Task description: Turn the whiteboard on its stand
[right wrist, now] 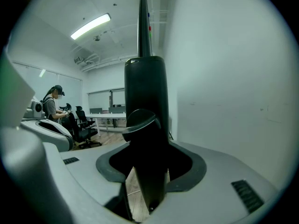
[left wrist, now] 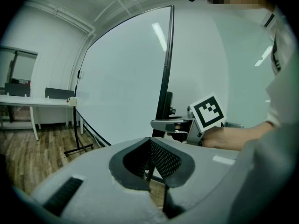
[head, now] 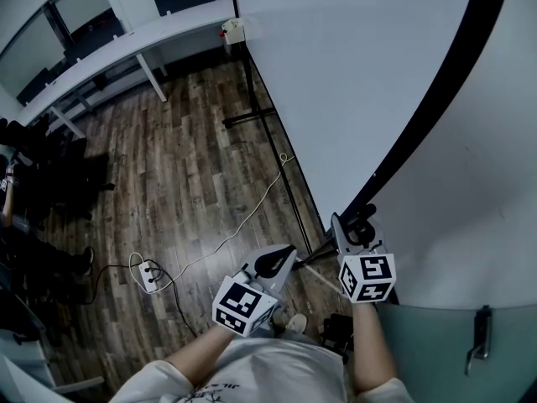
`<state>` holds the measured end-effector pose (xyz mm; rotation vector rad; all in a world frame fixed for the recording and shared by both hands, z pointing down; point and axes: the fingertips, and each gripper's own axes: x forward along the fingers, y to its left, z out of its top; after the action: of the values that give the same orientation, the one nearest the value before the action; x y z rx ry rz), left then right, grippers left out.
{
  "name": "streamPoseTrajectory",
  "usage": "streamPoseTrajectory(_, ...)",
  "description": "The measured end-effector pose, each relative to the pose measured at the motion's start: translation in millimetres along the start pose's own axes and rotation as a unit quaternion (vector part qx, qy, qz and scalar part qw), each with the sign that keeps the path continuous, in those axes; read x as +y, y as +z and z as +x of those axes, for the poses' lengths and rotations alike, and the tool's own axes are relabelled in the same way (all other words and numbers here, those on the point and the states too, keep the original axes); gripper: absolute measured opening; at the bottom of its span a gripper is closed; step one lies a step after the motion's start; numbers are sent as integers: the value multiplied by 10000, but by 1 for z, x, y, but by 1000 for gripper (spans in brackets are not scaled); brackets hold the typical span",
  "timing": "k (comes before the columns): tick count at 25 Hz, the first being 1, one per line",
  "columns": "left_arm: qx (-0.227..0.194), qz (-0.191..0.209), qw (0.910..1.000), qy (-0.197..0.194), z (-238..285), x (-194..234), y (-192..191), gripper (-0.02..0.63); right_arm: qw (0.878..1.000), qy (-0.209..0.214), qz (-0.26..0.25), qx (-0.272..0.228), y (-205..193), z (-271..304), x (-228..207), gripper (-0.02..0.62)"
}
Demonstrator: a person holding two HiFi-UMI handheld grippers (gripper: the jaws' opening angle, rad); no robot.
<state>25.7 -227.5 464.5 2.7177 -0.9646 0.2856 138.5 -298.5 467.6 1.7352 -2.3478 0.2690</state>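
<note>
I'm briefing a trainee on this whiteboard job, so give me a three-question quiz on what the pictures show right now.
1. True or false: the left gripper is gripping the whiteboard.
2. What stands between the right gripper's jaws? A) a marker pen B) the stand's black upright C) a broom handle
3. In the head view, what white thing lies on the wood floor, left of the whiteboard?

Key
1. False: it is held clear of the board, with nothing between its jaws.
2. B
3. What looks like a power strip.
</note>
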Motion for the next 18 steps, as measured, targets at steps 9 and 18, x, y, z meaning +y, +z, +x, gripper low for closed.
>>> streamPoseTrajectory(9, -4, 65, 10000, -53, -10, -18, 1, 11, 10000, 5, -4, -10, -7, -31, 9, 183)
streamPoseTrajectory(18, 7, 138, 9998, -145, -22, -39, -8, 11, 10000, 12, -28, 53, -23, -70, 25, 183)
